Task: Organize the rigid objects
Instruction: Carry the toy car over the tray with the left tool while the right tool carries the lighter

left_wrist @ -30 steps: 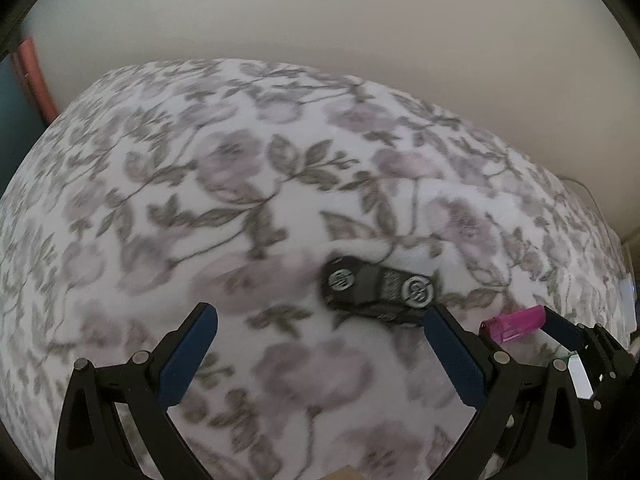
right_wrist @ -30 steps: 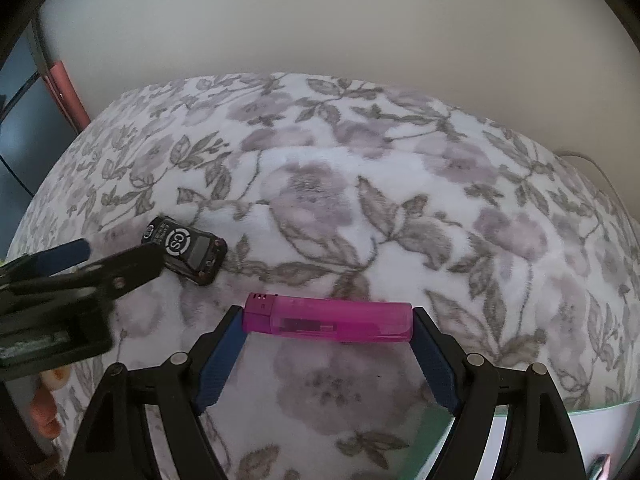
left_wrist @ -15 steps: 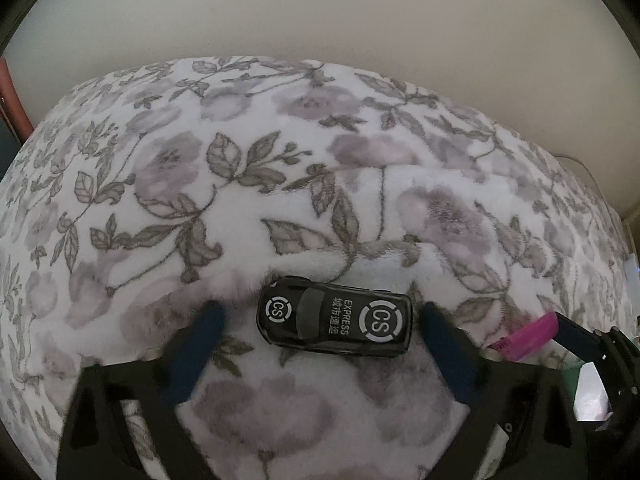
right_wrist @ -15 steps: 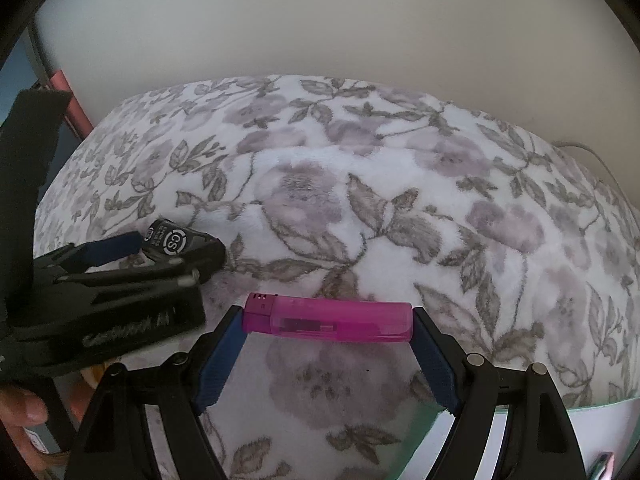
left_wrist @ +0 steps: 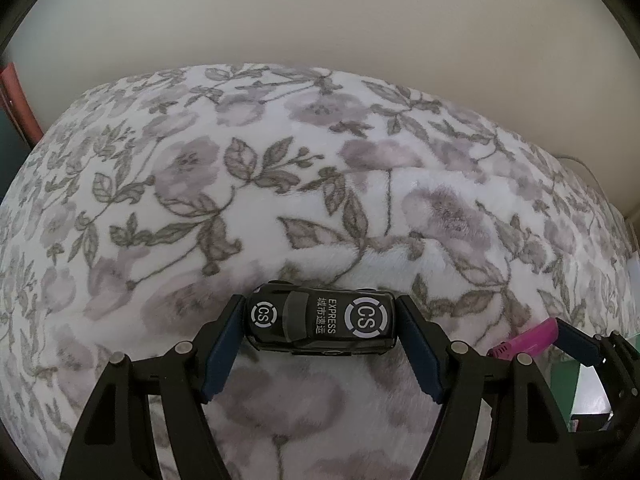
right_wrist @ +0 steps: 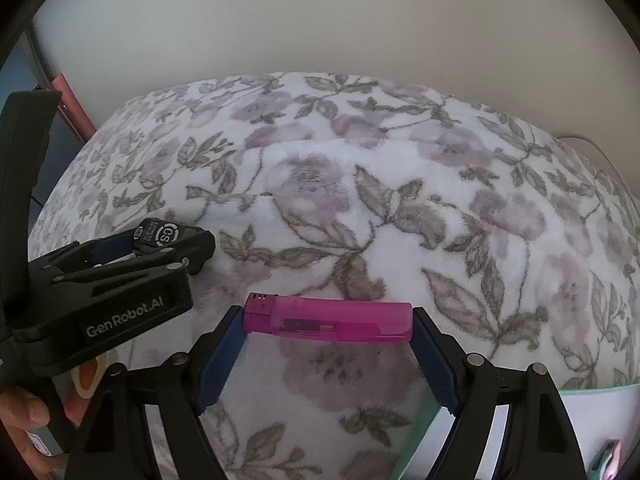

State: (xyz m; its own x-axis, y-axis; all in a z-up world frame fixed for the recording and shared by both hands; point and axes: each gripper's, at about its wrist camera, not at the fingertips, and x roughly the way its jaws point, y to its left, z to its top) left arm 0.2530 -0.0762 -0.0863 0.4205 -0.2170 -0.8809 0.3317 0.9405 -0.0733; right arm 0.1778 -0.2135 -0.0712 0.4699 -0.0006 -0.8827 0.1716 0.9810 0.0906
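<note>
A black toy car (left_wrist: 320,325) marked "CS EXPRESS" lies crosswise on the floral blanket (left_wrist: 280,184). My left gripper (left_wrist: 320,332) is shut on it, one blue pad at each end. The car also shows at the left of the right wrist view (right_wrist: 172,236), inside the left gripper (right_wrist: 120,280). My right gripper (right_wrist: 328,320) is shut on a pink lighter (right_wrist: 328,319), held endwise above the blanket. The lighter also shows at the right edge of the left wrist view (left_wrist: 528,340).
The floral blanket (right_wrist: 400,200) covers a rounded soft surface, with a plain pale wall (left_wrist: 320,12) behind. A red-brown edge (right_wrist: 76,108) stands at the far left. A mint-green edge (right_wrist: 592,392) and a white cable (right_wrist: 580,138) are at the right.
My left gripper moved forward around the toy car and shut on it. The right gripper kept holding the pink lighter almost still.
</note>
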